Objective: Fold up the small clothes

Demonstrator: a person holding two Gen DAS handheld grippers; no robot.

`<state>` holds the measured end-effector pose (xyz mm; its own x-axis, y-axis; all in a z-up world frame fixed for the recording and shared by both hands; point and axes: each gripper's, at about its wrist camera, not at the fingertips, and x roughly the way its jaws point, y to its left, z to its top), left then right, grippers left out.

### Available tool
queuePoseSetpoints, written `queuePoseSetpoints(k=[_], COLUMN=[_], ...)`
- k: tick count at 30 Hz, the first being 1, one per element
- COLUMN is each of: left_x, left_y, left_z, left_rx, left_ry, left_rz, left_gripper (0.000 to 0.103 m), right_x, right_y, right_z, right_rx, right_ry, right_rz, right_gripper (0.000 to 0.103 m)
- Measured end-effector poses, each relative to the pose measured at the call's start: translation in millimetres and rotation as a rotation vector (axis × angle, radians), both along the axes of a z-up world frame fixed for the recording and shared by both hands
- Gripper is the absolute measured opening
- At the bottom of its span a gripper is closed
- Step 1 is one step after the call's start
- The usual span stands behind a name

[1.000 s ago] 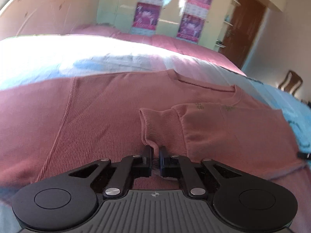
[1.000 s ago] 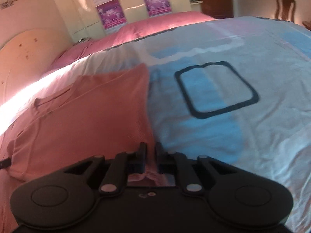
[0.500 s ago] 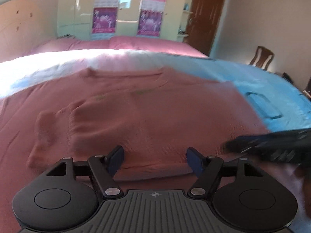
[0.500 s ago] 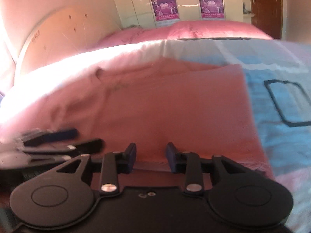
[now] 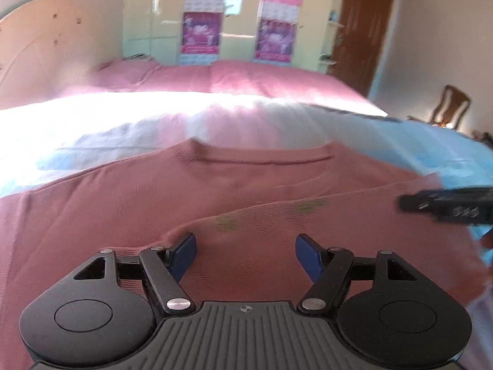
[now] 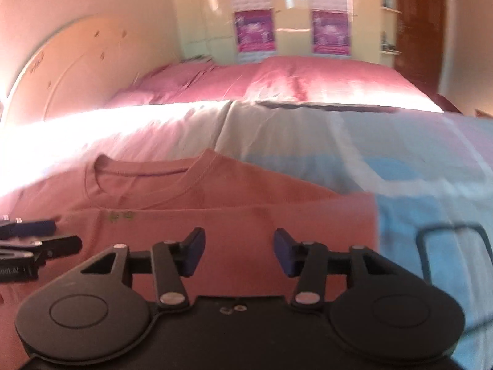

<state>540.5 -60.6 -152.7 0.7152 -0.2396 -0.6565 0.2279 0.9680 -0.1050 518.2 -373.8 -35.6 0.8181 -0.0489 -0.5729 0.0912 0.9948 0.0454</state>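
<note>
While one pink shirt (image 5: 123, 203) lies folded, both tongs, left (image 5: 245, 254) and right (image 6: 239, 251), just opened, hold nothing.

A dusty-pink ribbed knit top (image 5: 129, 203) with faint green marks lies on a pale blue and white bed sheet (image 6: 431, 185) with a dark outlined rectangle. Magenta posters (image 5: 200, 30) hang on cream wardrobe doors.

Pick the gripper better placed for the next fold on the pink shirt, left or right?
Left, probably. The left gripper hangs open over the pink shirt beside its still-unfolded side. The right gripper, jaws just opening with nothing between them, sits over the already folded side by the blue bedsheet.
</note>
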Motion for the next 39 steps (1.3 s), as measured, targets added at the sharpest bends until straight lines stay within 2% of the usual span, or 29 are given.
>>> queuePoseSetpoints(k=[2,3,5,8,9,11,13,14,15,16,19,20,21,23,25,28,32,39], left_x=[1.0,-2.3,-8.1,-22.9,-30.1,-43.4,-53.1,-53.4,-56.5,-56.3,-60.4,-59.2,-56.8,-54.9,-56.8,-67.5,-93.3,-165.5], left_y=[15.8,20.5,16.5,10.4,7.8,6.1,7.0,7.4,7.0,6.3,9.8,12.2,15.6,22.6,31.2,66.4,153.6,364.9], left_z=[-3.4,-2.9,-1.1,9.0,10.6,10.4,1.8,-5.6,-7.1,-6.4,3.5,2.9,-1.1,-4.2,3.4,9.8,10.9,-2.8], left_rx=[-0.013,-0.010,0.064,0.046,0.044,0.035,0.033,0.041,0.047,0.053,0.050,0.050,0.050,0.032,0.026,-0.017,-0.050,-0.181], left_ry=[-0.013,-0.014,-0.027,-0.045,-0.045,-0.027,0.005,0.015,-0.004,0.001,-0.021,-0.004,0.027,0.029,0.022,-0.011,-0.039,-0.077], left_rz=[0.013,0.007,0.030,0.048,0.060,0.082,0.096,0.101,0.100,0.104,0.126,0.133,0.142,0.136,0.147,0.201,0.361,0.844], left_gripper=[0.070,0.069,0.069,0.070,0.070,0.070,0.070,0.071,0.071,0.071,0.071,0.071,0.072,0.072,0.072,0.072,0.072,0.072], right_x=[1.2,-0.9,-11.6,-31.8,-42.0,-61.4,-71.9,-74.4,-69.9,-70.5,-73.3,-75.9,-77.4,-71.2,-72.2,-81.8,-79.6,-56.2], right_y=[-22.0,-47.3,-83.5,-86.2,-77.8,-54.3,-36.8,-30.3,-28.3,-26.8,-21.8,-20.5,-16.2,-9.3,1.0,12.5,39.5,124.6], right_z=[-4.8,-6.5,-8.6,1.4,6.2,8.8,2.6,-7.1,-17.3,-21.8,-10.9,-6.5,-5.5,-15.9,-19.6,-5.2,0.6,1.0], right_rx=[-0.068,-0.044,0.015,0.027,0.024,-0.025,-0.051,-0.059,-0.070,-0.081,-0.061,-0.042,-0.036,-0.039,-0.081,-0.013,0.033,0.176], right_ry=[0.020,0.034,0.044,0.017,-0.008,-0.038,-0.028,0.007,0.050,0.045,0.030,0.004,-0.005,0.058,0.072,0.017,0.006,0.009], right_rz=[-0.087,-0.160,-0.235,-0.202,-0.167,-0.108,-0.059,-0.036,-0.034,-0.037,-0.057,-0.051,-0.045,-0.042,-0.051,-0.050,-0.076,-0.085], right_gripper=[0.047,0.049,0.055,0.050,0.040,0.031,0.028,0.028,0.029,0.029,0.033,0.037,0.045,0.054,0.054,0.052,0.048,0.043])
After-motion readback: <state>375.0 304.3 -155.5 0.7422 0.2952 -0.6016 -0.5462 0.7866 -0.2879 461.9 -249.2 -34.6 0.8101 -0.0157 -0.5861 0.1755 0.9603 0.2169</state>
